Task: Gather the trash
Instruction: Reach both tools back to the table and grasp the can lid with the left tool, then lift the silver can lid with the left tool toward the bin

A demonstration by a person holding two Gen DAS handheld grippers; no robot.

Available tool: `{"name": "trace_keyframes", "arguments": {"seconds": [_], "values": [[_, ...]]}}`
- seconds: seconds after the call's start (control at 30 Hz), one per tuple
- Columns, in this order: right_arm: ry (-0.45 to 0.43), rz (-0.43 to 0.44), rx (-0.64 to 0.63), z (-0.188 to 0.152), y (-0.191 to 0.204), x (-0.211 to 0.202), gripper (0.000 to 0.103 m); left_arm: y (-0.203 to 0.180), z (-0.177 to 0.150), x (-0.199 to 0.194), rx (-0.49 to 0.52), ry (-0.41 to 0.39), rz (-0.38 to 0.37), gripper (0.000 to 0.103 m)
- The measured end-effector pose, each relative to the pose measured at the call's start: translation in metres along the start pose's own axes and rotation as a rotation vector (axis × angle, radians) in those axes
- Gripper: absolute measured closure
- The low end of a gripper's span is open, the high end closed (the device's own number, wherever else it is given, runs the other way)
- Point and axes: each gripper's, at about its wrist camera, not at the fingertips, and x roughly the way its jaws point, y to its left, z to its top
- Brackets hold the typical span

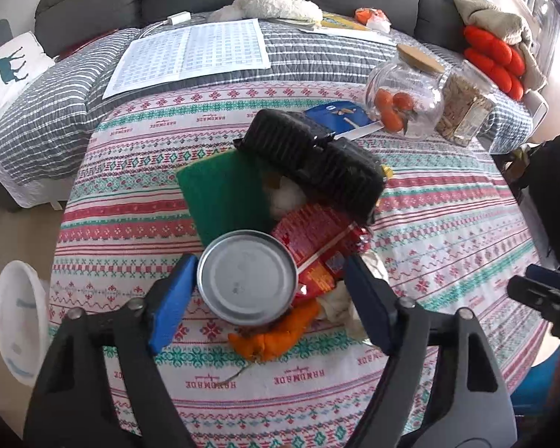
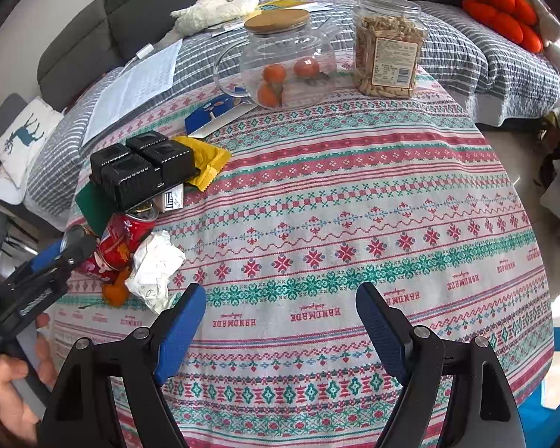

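Observation:
A red drinks can lies on its side in a trash pile on the patterned tablecloth, its silver base towards me. My left gripper straddles it; the left pad is at the can's rim, while a gap separates the right pad from it. Around the can lie orange peel, crumpled white paper, a green pad and an upturned black plastic tray. My right gripper hangs open over bare cloth, with nothing between its fingers.
A yellow wrapper, a blue packet and a small white box lie by the tray. A glass jar of oranges and a snack jar stand at the back. A white bin sits left of the table.

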Motion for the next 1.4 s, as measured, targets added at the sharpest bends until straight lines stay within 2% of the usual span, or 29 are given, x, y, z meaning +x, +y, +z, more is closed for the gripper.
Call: {"name": "trace_keyframes", "arguments": {"seconds": [0.1,0.23,0.63,1.03,1.4], "values": [[0.0,0.003,0.01,0.001,-0.002,-0.001,0.019,0.002,0.001,0.005,0.0,0.007,0.018,0.03],[0.008,0.002,0.015,0.001,-0.004,0.001,0.019,0.006,0.003,0.007,-0.001,0.001,0.035,0.047],[0.016,0.01,0.028,0.002,-0.003,0.004,0.019,0.008,0.002,0.001,-0.031,0.001,0.009,0.048],[0.008,0.014,0.027,0.001,0.008,0.002,0.019,0.019,-0.008,-0.037,-0.035,-0.058,-0.023,0.048],[0.035,0.035,-0.053,0.012,0.06,0.025,0.019,0.065,-0.012,-0.06,-0.101,-0.086,-0.01,0.048]]}}
